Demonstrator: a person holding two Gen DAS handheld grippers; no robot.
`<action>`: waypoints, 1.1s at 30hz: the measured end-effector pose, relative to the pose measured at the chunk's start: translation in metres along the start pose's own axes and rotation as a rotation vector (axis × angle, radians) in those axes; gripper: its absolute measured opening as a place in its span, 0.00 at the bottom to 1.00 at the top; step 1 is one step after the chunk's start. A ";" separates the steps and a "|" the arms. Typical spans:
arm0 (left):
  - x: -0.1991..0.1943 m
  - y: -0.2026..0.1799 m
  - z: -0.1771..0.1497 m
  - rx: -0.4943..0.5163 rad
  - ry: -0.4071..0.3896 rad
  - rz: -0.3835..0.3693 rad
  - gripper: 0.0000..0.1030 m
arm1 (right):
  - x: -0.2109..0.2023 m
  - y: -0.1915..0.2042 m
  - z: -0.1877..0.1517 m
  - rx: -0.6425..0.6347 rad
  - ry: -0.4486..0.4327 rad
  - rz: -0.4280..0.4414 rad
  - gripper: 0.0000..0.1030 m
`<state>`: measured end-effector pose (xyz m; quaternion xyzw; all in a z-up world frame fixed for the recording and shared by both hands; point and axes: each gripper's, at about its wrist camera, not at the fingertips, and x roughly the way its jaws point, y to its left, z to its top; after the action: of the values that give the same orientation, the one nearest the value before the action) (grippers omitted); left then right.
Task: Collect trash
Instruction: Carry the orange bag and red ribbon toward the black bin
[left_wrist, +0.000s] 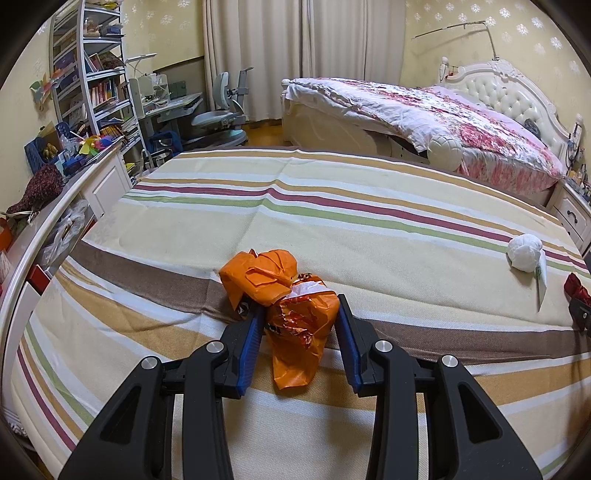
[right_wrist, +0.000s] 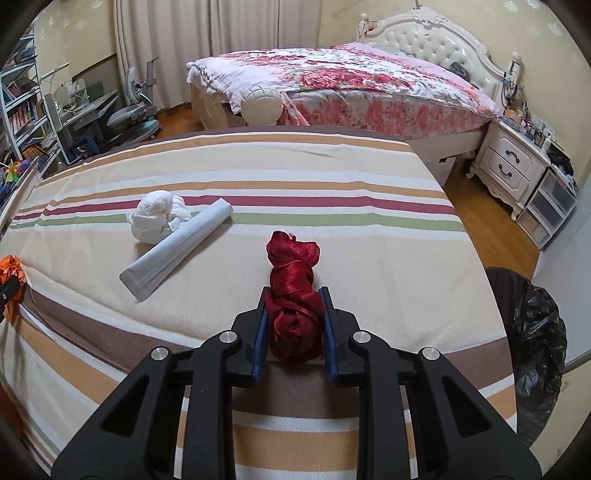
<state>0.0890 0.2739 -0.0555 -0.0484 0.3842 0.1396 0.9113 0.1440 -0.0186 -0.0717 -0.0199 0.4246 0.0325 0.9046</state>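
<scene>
A crumpled orange plastic bag (left_wrist: 291, 306) lies on the striped bed cover (left_wrist: 332, 206). My left gripper (left_wrist: 300, 317) has its blue-padded jaws on both sides of the bag and is shut on it. A bunched dark red cloth (right_wrist: 293, 295) lies in the right wrist view, and my right gripper (right_wrist: 293, 314) is shut on it. A white crumpled wad (right_wrist: 157, 216) and a grey flat pouch (right_wrist: 177, 247) lie to the left of the red cloth. The wad also shows in the left wrist view (left_wrist: 524, 253).
A bin lined with a black bag (right_wrist: 535, 350) stands off the bed's right edge. A second bed with a floral quilt (right_wrist: 351, 85) lies beyond, with a white nightstand (right_wrist: 513, 162) beside it. Shelves (left_wrist: 92, 74), a desk and a chair (left_wrist: 225, 110) stand at the left.
</scene>
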 end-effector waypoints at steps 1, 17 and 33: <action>0.000 0.000 0.000 0.001 0.000 0.001 0.38 | -0.002 0.000 -0.002 -0.001 0.000 0.003 0.23; -0.035 -0.020 -0.023 0.033 -0.032 -0.107 0.37 | -0.047 0.001 -0.041 -0.026 -0.033 0.052 0.22; -0.097 -0.128 -0.055 0.222 -0.090 -0.275 0.37 | -0.091 -0.072 -0.068 0.082 -0.112 -0.025 0.22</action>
<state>0.0239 0.1201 -0.0276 0.0066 0.3459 -0.0274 0.9378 0.0394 -0.0990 -0.0439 0.0136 0.3739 0.0048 0.9273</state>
